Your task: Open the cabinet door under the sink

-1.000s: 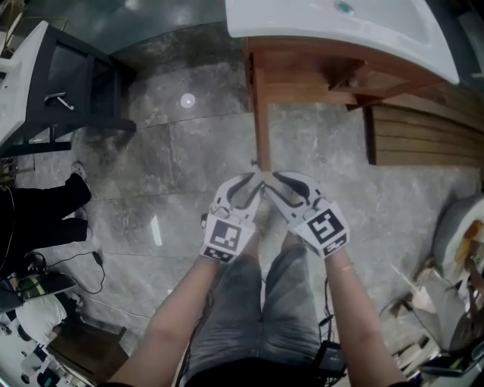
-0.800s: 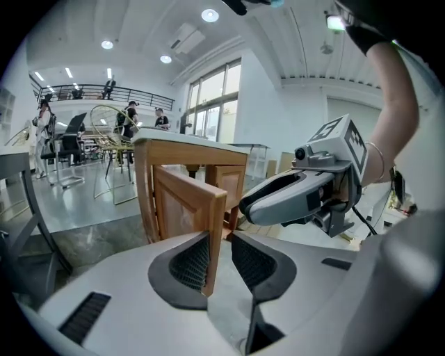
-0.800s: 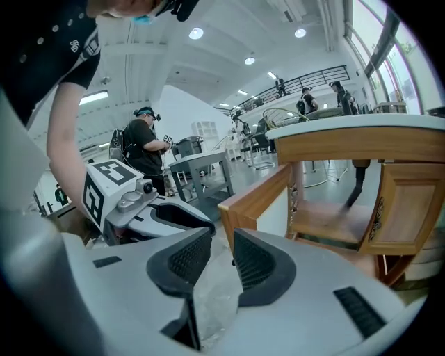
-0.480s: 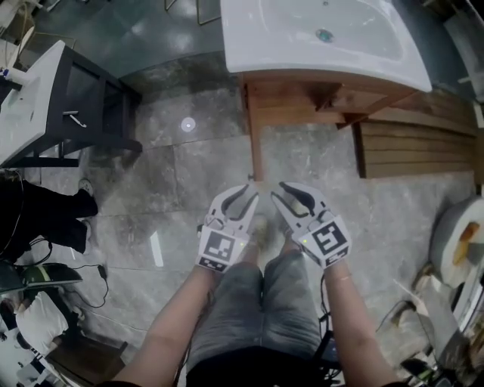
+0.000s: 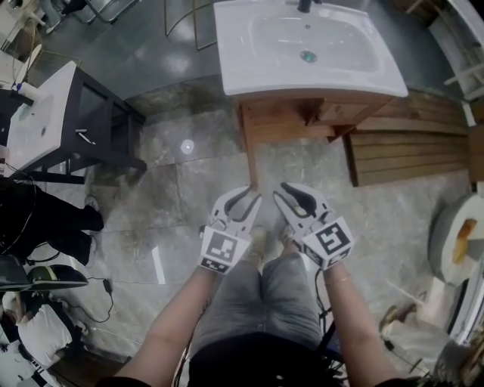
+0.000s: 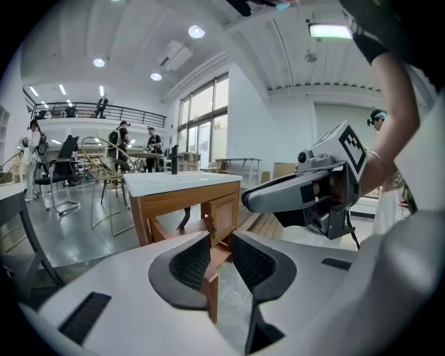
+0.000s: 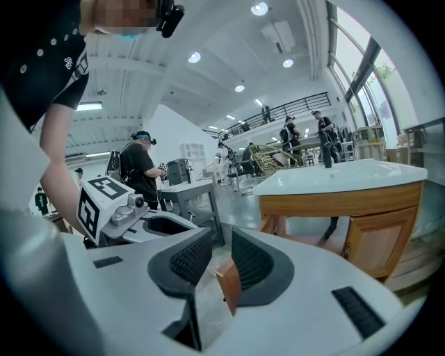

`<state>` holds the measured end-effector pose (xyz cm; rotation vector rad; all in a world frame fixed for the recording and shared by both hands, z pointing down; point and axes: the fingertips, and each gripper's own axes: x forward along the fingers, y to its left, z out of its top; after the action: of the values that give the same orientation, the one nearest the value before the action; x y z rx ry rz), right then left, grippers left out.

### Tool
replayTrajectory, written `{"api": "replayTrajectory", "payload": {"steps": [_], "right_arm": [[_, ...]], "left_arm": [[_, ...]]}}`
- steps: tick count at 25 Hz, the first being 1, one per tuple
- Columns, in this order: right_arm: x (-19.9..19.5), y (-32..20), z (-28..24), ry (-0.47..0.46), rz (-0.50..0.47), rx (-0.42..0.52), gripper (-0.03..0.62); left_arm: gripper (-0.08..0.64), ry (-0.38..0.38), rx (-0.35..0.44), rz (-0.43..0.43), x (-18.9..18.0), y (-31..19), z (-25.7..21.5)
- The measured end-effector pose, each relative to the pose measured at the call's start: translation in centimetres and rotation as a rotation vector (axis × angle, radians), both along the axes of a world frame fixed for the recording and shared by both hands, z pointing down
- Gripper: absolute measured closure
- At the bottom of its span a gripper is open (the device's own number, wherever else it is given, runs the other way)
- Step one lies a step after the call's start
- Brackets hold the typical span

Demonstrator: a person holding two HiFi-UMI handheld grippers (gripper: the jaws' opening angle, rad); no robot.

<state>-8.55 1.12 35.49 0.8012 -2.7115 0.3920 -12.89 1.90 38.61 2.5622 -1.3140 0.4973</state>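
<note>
Grey stone floor (image 5: 151, 189), one sink cabinet (image 5: 287, 117). Two claws: left claw (image 5: 246, 202) gapped, empty; right claw (image 5: 291, 200) just narrowing, empty.

Left hand-held gripper (image 5: 243, 198) and right hand-held gripper (image 5: 287, 193) are white (black ribbed pads (image 6: 191, 261)); trousers (image 5: 257, 302) grey.

Head view: the sink top (image 5: 302, 45) hides the cabinet front beneath it. The cabinet door (image 5: 250, 151) shows edge-on only, as a thin wood strip, so its face & handle can't be seen. The tap (image 5: 305, 4) is cut off at the top edge. Your forearms & legs run off the btm edge. A person in black (image 5: 45, 219) is cut by the left edge. A pale round thing (image 5: 450, 227) is cut by the right edge, can't tell what it is.

Left gripper view: your left gripper (image 6: 221, 243) covers the door's lower part. Figures on the balcony (image 6: 101, 106) are too small to make out.
</note>
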Motion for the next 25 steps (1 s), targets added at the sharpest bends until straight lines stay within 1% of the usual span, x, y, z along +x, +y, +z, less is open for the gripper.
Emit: {"api": "replayTrajectory", "payload": {"steps": [3, 6, 11, 17, 20, 25], "right_arm": [[-0.1, 0.5, -1.6, -0.001, -0.016, 0.016, 0.505], [-0.2, 1.5, -2.9, -0.017, -0.020, -0.001, 0.509], [0.4, 1.7, -6.1, -0.052, 0.031, 0.006, 0.537], [1.8, 1.5, -9.7, -0.036, 0.097, 0.048, 0.541], [2.3, 1.4, -10.8, -0.043, 0.109, 0.061, 0.541], [2.8, 1.6, -12.2, -0.045, 0.125, 0.082, 0.541]], "left_arm": [[0.470, 0.002, 0.015, 0.012, 0.3, -0.3, -1.6], [0.471, 0.010, 0.039, 0.020, 0.7, -0.4, -3.2], [0.472, 0.024, 0.071, 0.047, 1.8, -0.7, -6.1], [0.509, 0.073, 0.097, 0.047, 2.2, -0.8, -10.0], [0.523, 0.108, 0.103, 0.056, 2.6, -0.6, -11.7], [0.541, 0.122, 0.105, 0.068, 3.6, -0.2, -13.5]]}}
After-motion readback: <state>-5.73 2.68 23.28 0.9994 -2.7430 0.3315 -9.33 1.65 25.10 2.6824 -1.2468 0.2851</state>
